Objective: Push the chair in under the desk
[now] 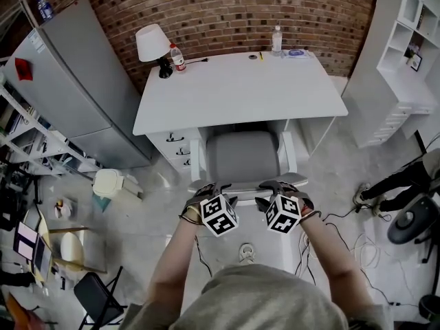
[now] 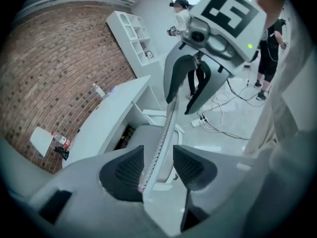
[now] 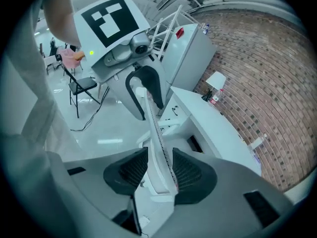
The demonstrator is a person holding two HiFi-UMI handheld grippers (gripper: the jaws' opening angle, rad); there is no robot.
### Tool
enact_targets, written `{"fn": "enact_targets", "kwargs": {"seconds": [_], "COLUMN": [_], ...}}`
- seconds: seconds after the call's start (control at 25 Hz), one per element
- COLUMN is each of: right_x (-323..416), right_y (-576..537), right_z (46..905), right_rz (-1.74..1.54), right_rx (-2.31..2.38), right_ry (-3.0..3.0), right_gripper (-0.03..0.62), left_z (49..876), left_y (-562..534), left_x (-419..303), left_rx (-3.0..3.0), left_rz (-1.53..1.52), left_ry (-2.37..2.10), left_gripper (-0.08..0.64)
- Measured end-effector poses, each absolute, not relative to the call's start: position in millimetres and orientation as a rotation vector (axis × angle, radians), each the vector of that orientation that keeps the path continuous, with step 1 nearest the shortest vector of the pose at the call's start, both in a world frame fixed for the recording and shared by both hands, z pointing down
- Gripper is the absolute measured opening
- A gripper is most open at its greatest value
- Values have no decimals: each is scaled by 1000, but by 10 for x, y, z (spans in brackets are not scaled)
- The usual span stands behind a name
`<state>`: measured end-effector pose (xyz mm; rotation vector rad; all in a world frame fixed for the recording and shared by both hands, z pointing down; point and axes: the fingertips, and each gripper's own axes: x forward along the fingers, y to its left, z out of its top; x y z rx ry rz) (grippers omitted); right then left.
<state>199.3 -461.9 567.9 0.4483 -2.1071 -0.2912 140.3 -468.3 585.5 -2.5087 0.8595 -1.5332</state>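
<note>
A grey office chair [image 1: 242, 155] with white armrests stands with its seat partly under the white desk [image 1: 234, 88]. Both grippers are at the top edge of its backrest [image 1: 240, 183], the left gripper [image 1: 210, 190] at its left end and the right gripper [image 1: 270, 188] at its right end. In the left gripper view the thin backrest edge [image 2: 166, 128] runs between the jaws of the left gripper [image 2: 157, 165] beside one pad, with a gap to the other. In the right gripper view both pads of the right gripper [image 3: 161, 170] sit against the backrest edge [image 3: 153, 133].
On the desk stand a white lamp [image 1: 152, 45] and two bottles [image 1: 177, 58]. A drawer unit [image 1: 175, 150] sits under its left side. A grey refrigerator [image 1: 75, 88] is at left, a white shelf [image 1: 405, 53] at right. Cables [image 1: 344, 218] trail on the floor.
</note>
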Motion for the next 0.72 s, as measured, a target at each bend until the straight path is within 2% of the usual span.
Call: {"fn": "enact_targets", "kwargs": {"seconds": [0.12,0.32,0.52,0.72], "right_x": [1954,2009,2098,2194], "right_y": [-4485,-4274,-3993,-3746], "right_z": [5558,5320,5206,5102], "right_rz": [-219,-170,-134,-76], "right_rx": [514,658,726,814], "right_ry": [-2185,-2269,-2306,-2340], "right_gripper": [138,48,31,20], "left_z": [5707,5526,5357,5230], "left_y": [-4603,-4386,-4133,-3867], "left_x": [1422,1532,1630,1721], "left_rx": [-2583,-2736,-2762,-2803], "left_rz": [-1440,-1269,-1121,-1000], "left_ry": [956,1094,1210,1284], "left_gripper": [186,174,102,66]}}
